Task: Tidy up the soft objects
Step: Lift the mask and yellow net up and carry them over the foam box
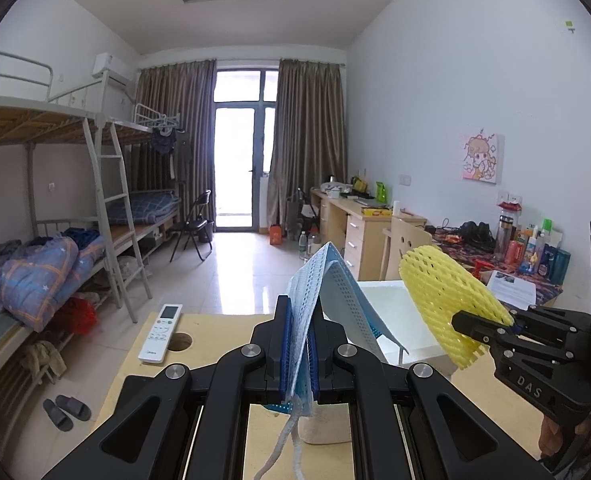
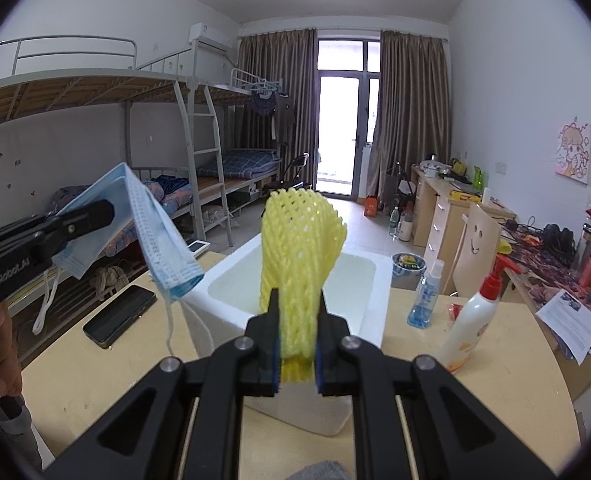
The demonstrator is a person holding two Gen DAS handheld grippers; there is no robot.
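My left gripper (image 1: 298, 344) is shut on a light blue face mask (image 1: 319, 292), held up above the table; its ear loops hang down. It also shows in the right wrist view (image 2: 151, 236), left of the box. My right gripper (image 2: 297, 334) is shut on a yellow foam fruit net (image 2: 299, 248), held upright over a white foam box (image 2: 295, 280). In the left wrist view the net (image 1: 447, 300) and right gripper (image 1: 509, 322) are at the right, above the box (image 1: 399, 316).
On the wooden table (image 2: 495, 360): a black phone (image 2: 119, 316), a blue spray bottle (image 2: 425, 300), a white pump bottle (image 2: 471, 320), a cup (image 2: 407, 268), a white remote (image 1: 160, 333). Bunk beds stand left, desks right.
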